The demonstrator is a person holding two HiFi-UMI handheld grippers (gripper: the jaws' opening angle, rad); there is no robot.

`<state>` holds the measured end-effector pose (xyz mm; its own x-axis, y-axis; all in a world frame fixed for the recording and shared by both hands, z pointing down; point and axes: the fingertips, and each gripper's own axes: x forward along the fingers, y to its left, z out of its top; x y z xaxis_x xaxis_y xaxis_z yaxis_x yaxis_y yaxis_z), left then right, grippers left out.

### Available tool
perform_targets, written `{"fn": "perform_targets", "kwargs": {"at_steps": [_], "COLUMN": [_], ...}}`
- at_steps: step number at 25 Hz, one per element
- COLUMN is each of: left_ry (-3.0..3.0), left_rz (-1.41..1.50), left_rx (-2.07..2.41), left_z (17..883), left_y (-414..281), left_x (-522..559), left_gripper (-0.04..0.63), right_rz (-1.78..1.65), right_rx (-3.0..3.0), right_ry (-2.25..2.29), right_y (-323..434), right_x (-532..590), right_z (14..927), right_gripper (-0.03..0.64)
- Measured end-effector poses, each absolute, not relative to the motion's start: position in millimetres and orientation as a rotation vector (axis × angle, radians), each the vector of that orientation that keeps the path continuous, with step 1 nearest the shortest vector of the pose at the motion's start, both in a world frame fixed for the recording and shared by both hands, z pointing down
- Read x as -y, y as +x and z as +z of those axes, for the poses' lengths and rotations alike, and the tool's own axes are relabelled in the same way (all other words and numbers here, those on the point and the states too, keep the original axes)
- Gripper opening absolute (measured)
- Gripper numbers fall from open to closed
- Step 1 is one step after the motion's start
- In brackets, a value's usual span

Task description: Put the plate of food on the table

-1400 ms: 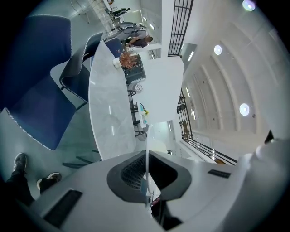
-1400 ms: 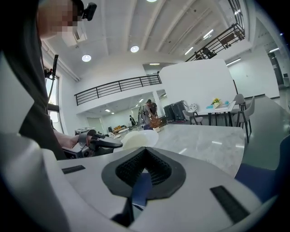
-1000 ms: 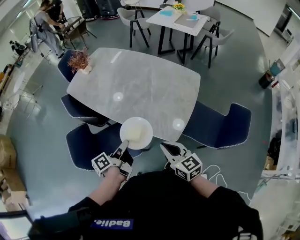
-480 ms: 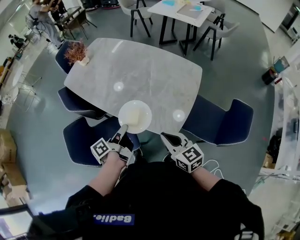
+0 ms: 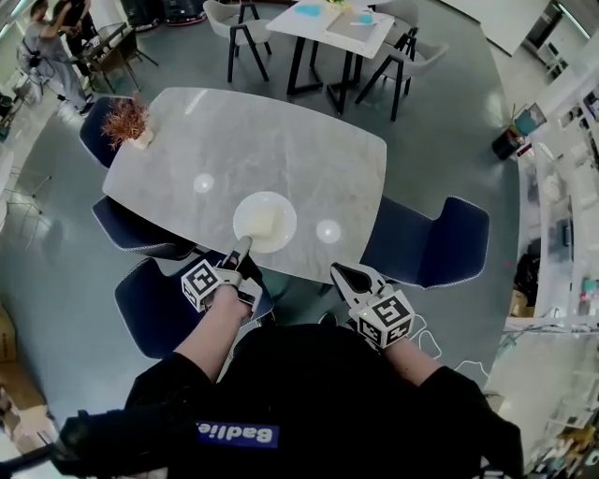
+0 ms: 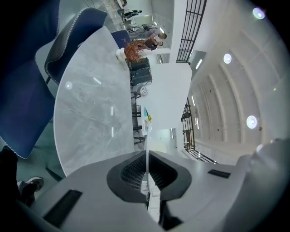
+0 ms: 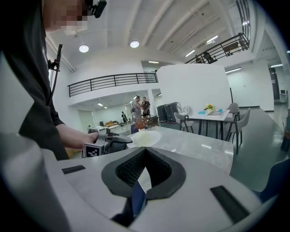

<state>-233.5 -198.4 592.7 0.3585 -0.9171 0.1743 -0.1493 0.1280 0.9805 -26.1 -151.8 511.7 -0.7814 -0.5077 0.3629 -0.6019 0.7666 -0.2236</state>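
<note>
We see the plate [image 5: 265, 222] at the near edge of the table [image 5: 281, 140], straight ahead of the left tongs [image 5: 244, 245]. These are clenched on the plate's near rim, which shows edge-on as a thin white line between the jaws in the left gripper view. We cannot tell whether the plate rests on the table or is held just above it. One pale block of food [image 5: 264, 224] lies in the middle of the plate.

The right tongs [image 5: 343, 274] are closed on nothing. They sit below the table's near edge, to the right of the plate and apart from it.

The table is grey marble with rounded corners. One plant [image 5: 125, 120] stands at its far left corner. We count four dark blue chairs [image 5: 426, 245] round it: three along the left side and one on the right. The floor [image 5: 449, 140] is grey and glossy.

Beyond stands a second table [image 5: 332, 23], white on dark legs, with grey chairs beside it. In all we count one plate, one piece of food, one plant and two tables. Two people [image 5: 42, 39] stand at the far left of the room.
</note>
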Motion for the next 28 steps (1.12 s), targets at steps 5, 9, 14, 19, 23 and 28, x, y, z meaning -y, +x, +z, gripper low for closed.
{"fn": "perform_targets", "kwargs": {"at_steps": [5, 9, 14, 19, 23, 28], "left_ry": [1.349, 1.328, 1.274, 1.235, 1.176, 1.143], "left_rz": [-0.719, -0.688, -0.673, -0.686, -0.694, -0.681], "left_rx": [1.049, 1.055, 1.061, 1.081, 1.106, 1.146], "left_z": [610.4, 637.7, 670.8, 695.8, 718.9, 741.5], "left_y": [-236.1, -239.3, -236.0, -230.7, -228.0, -233.1], "left_x": [234.3, 255.0, 271.3, 292.4, 303.1, 314.6], "left_gripper": [0.014, 0.014, 0.014, 0.014, 0.014, 0.014], "right_rz": [0.470, 0.475, 0.515, 0.544, 0.554, 0.563], "right_rx": [2.650, 2.622, 2.557, 2.495, 2.470, 2.439], "right_ry": [0.927, 0.947, 0.984, 1.011, 1.031, 1.037], "right_y": [-37.1, -43.2, -32.3, -16.0, -6.0, -2.1], "right_x": [164.3, 167.3, 164.0, 164.2, 170.7, 179.3], "right_z": [511.3, 514.3, 527.7, 537.1, 542.1, 552.2], "right_gripper": [0.011, 0.011, 0.009, 0.009, 0.011, 0.011]}}
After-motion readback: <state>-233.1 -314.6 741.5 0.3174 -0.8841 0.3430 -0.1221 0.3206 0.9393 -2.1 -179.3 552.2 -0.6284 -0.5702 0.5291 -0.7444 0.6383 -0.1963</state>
